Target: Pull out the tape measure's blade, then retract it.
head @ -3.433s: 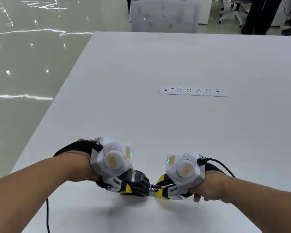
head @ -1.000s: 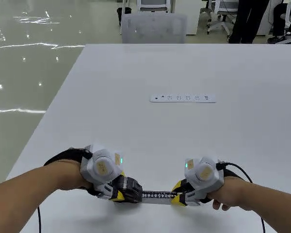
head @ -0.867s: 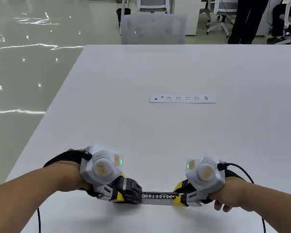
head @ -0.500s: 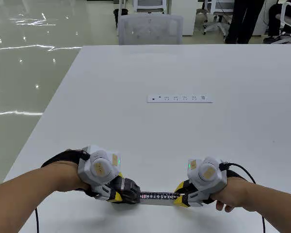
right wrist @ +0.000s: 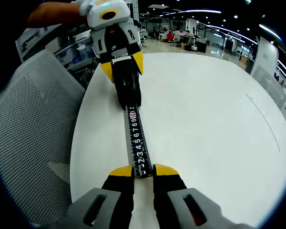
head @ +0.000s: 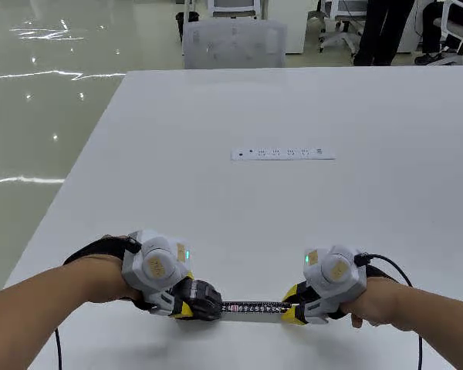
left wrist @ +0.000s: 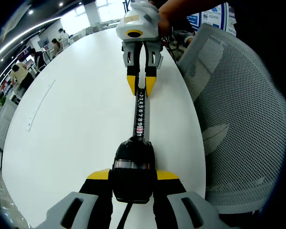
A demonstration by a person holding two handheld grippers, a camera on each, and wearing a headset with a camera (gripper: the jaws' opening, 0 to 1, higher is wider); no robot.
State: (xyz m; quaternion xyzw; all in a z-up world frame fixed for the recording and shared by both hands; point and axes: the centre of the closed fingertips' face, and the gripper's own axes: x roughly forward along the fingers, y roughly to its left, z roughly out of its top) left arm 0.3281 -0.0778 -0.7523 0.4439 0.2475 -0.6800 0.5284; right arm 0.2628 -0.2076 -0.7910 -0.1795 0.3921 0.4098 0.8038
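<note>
Black tape measure point(head: 198, 300) lies stretched along the near edge of a white table point(head: 293, 216), its long axis running left to right: case point(left wrist: 133, 164) at the left, blade point(head: 255, 308) reaching right. The left gripper point(head: 188, 306) is clamped on the case from both sides, yellow tips flanking it. The right gripper point(head: 295, 311) pinches the blade's free end between its closed jaws. In the right gripper view the numerals read from 1 at the jaws up to 12 by the case, with 10 in red. The head view takes in a power strip point(head: 282, 154) farther across the table; the gripper views catch a grey mesh chair point(left wrist: 243, 119) beside the near edge.
</note>
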